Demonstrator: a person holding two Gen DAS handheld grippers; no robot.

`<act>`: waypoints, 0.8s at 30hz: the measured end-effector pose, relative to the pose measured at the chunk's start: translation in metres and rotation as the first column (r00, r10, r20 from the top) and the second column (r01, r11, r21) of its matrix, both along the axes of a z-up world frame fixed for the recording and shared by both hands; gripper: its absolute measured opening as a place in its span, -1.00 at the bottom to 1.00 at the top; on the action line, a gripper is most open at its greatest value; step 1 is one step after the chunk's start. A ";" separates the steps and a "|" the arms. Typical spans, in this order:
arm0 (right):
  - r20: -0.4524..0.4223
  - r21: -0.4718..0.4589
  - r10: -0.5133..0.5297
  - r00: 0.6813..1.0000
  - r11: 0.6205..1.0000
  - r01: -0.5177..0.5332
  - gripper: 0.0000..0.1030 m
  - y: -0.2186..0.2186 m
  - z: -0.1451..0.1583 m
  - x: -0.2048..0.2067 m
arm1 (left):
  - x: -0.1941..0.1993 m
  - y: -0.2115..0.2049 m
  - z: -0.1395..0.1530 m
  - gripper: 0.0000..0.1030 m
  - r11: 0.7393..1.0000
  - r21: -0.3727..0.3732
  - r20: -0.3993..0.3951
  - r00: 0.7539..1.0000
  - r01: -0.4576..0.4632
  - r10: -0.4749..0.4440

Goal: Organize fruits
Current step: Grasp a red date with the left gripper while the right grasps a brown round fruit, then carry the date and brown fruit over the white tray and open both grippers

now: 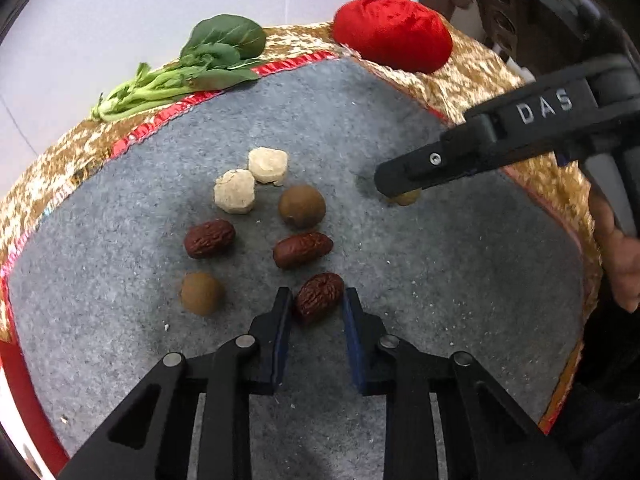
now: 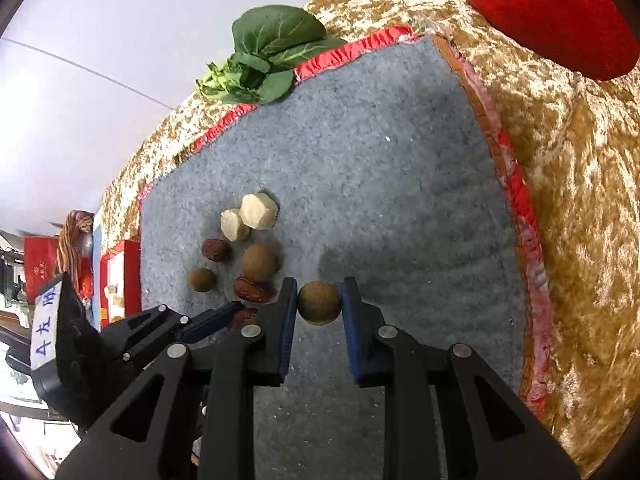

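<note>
Grey felt mat point(image 1: 400, 280) laid over a gold patterned cloth point(image 1: 480, 76); fruit is scattered loose on the mat, mostly left of centre. Counted in the left wrist view: two pale faceted pieces point(image 1: 252, 180) touching one another, a round brown longan point(image 1: 301, 205) just beside them, a second brown longan point(image 1: 202, 293) nearer the camera, and three wrinkled red dates. Two of the dates point(image 1: 209, 238) point(image 1: 302, 249) lie free between the longans. The third date point(image 1: 319, 296) is bracketed by the left gripper point(image 1: 316, 304); the jaws stand at either side of it, near or at contact, and a firm pinch cannot be confirmed. A third longan point(image 2: 320, 303) is seen in the right wrist view, clamped between the blue pads point(image 2: 347, 300) of the right gripper point(image 2: 319, 303), low over the mat and set apart to the right of the cluster. Progress is judged early: like kinds are not yet grouped apart, save the pale pair, and only two pieces are in hand. Sorting of the remaining dates and longans appears still to be done. No bowl, tray or basket is visible in either view, so no container contents can be recorded; where the fruit is meant to go cannot be told. A leafy green vegetable point(image 1: 192, 72) and a red velvet bundle point(image 1: 394, 32) rest on the cloth beyond the mat's far edge, untouched.
</note>
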State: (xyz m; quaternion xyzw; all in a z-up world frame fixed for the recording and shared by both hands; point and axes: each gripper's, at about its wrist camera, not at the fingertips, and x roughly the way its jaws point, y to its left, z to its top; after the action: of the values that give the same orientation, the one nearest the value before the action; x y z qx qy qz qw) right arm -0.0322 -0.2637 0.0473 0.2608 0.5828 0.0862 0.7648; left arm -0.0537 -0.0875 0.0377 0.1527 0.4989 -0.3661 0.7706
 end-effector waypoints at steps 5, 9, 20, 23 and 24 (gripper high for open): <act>0.036 0.041 0.001 0.999 0.999 -0.002 -0.53 0.003 0.010 0.003 | -0.001 0.012 0.011 -0.54 0.999 -0.025 0.019 0.999 -0.036 0.036; 0.056 0.076 0.030 0.998 0.997 -0.034 -0.53 0.019 0.014 0.007 | 0.001 0.039 0.031 -0.54 0.991 -0.071 0.045 0.992 -0.111 0.114; 0.139 0.145 0.181 0.974 0.969 -0.201 -0.53 0.111 0.026 0.014 | 0.011 0.127 0.062 -0.54 0.913 -0.125 0.103 0.910 -0.388 0.401; 0.157 0.156 0.259 0.953 0.946 -0.283 -0.53 0.154 0.025 0.012 | 0.012 0.153 0.069 -0.54 0.876 -0.141 0.118 0.871 -0.461 0.478; 0.166 0.163 0.287 0.943 0.936 -0.313 -0.53 0.168 0.025 0.011 | 0.012 0.162 0.071 -0.54 0.862 -0.144 0.122 0.856 -0.486 0.503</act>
State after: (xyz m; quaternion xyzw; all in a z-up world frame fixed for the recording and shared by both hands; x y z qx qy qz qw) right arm -0.0213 -0.0962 0.0722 0.2326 0.5503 0.2745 0.7535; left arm -0.0412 0.0750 0.1083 0.0054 0.4394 -0.1689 0.8822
